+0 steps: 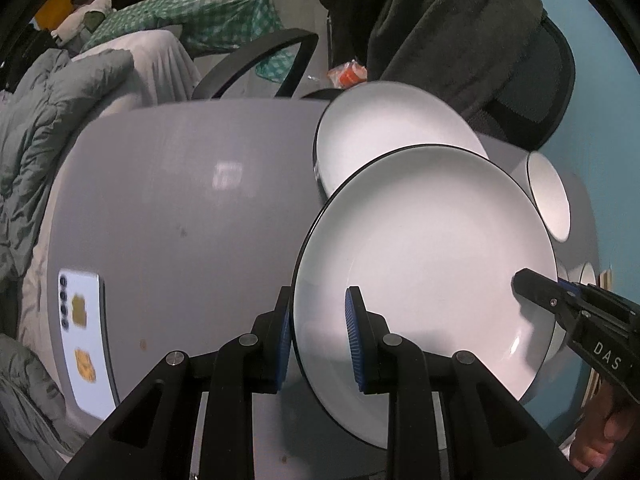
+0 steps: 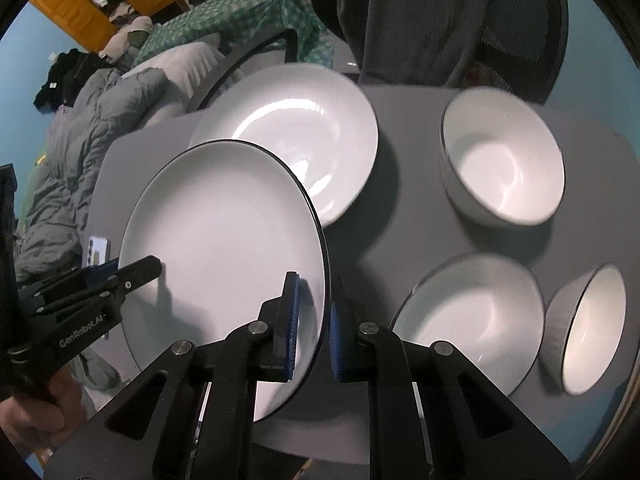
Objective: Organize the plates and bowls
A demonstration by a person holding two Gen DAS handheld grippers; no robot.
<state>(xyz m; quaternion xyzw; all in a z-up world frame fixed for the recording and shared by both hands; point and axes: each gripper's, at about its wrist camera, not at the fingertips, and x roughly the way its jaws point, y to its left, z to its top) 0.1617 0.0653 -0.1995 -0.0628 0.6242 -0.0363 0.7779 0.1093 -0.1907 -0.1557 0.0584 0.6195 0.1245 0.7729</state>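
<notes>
Mid-carry of one white plate (image 1: 432, 264), black-rimmed, gripped from both sides and tilted above the grey bench (image 1: 180, 208). Left tongs (image 1: 318, 340) narrowed onto the plate's near-left rim, one blue pad above and one beneath. Right tongs (image 2: 314, 320) pinched almost together on the opposite rim, the edge caught between the pads. Both sets of tongs holding the same plate, then; neither standing wide.

Just behind the held plate, partly overlapped by it: a second plate (image 2: 304, 132) lying flat on the bench. Right of the held plate: one deep bowl (image 2: 504, 164) farther back, a shallower bowl (image 2: 472, 316) nearer, and a small bowl (image 2: 592, 328) near the bench's right edge. Left of the held plate, near the bench's edge: a phone (image 1: 82, 336), lying flat.

Step in hand, by the look of it: stacking plate on plate. Next move likely calls for levelling the carried plate, centring it over the flat one behind, lowering gently until rim meets rim, then spreading both tongs together so neither side drops first. Main risk: glazed rim slipping from the pads while tilted, or clipping the lower plate's near edge on the way across.
</notes>
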